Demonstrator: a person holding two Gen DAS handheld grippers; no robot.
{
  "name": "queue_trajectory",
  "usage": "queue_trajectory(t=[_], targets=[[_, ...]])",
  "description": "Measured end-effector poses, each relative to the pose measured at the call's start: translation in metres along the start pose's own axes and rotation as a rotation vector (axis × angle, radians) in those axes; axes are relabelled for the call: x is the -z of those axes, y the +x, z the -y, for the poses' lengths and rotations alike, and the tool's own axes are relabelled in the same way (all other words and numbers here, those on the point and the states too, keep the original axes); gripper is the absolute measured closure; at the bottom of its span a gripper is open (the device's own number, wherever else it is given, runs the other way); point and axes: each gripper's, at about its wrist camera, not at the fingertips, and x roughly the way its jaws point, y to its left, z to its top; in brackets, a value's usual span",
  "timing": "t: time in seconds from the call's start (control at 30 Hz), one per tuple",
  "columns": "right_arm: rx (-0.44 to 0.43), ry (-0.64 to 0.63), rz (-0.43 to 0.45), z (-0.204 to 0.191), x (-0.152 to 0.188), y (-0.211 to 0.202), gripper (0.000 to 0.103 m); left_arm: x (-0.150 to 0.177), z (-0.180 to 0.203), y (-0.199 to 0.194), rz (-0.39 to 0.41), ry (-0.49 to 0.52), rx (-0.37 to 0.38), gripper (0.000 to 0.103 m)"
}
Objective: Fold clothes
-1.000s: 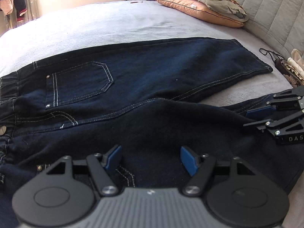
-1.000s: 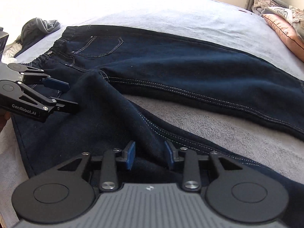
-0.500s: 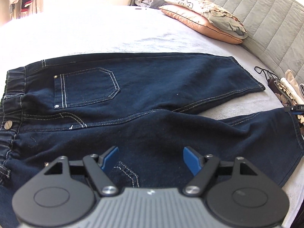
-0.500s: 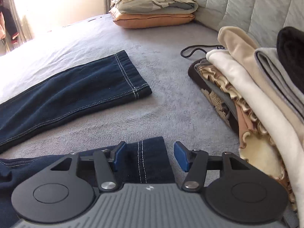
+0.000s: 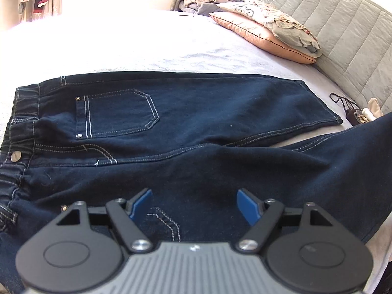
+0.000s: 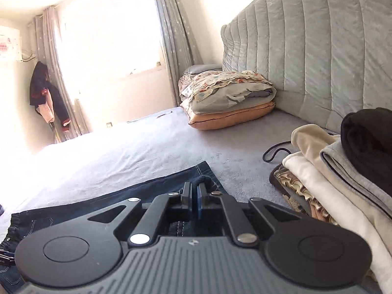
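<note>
Dark blue jeans (image 5: 196,122) lie spread on the bed, waistband at the left, back pocket up, far leg flat. My left gripper (image 5: 194,203) hovers over the near thigh; its jaws are opening, and the denim lies under them without being pinched. The near leg's end (image 5: 362,142) rises off the bed at the right edge. In the right wrist view my right gripper (image 6: 194,191) is shut on that leg's stitched hem, with the far leg (image 6: 122,201) flat beyond it.
A stack of folded clothes (image 6: 330,183) stands at the right, with a black cord (image 6: 274,152) beside it. Pillows (image 6: 227,103) rest against the padded grey headboard (image 6: 318,49). The pale bed sheet (image 5: 122,44) stretches beyond the jeans. Clothes (image 6: 46,98) hang by the curtain.
My right gripper swung from the thigh to the near leg's hem, shut on it and lifted it. It left the left wrist view. The left jaws widened slightly.
</note>
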Motion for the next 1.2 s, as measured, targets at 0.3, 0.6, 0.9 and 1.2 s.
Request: queue_trajectory(t=[0.3,0.6,0.9,1.2], targets=[[0.236,-0.16,-0.454,0.012,0.059,0.081,0.096,-0.003,0.015,0.0,0.027,0.068,-0.025,0.018],[0.388,-0.305,-0.358,-0.009,0.053,0.089,0.075,-0.012,0.019,0.004,0.117,-0.003,0.003,0.013],[-0.195,-0.354,-0.329,-0.145,0.063,0.115,0.06,0.0,0.02,0.027,-0.02,-0.104,-0.045,0.014],[-0.472,-0.437,-0.496,-0.268,0.107,0.162,0.068,-0.001,0.02,0.029,-0.028,-0.046,-0.038,0.01]])
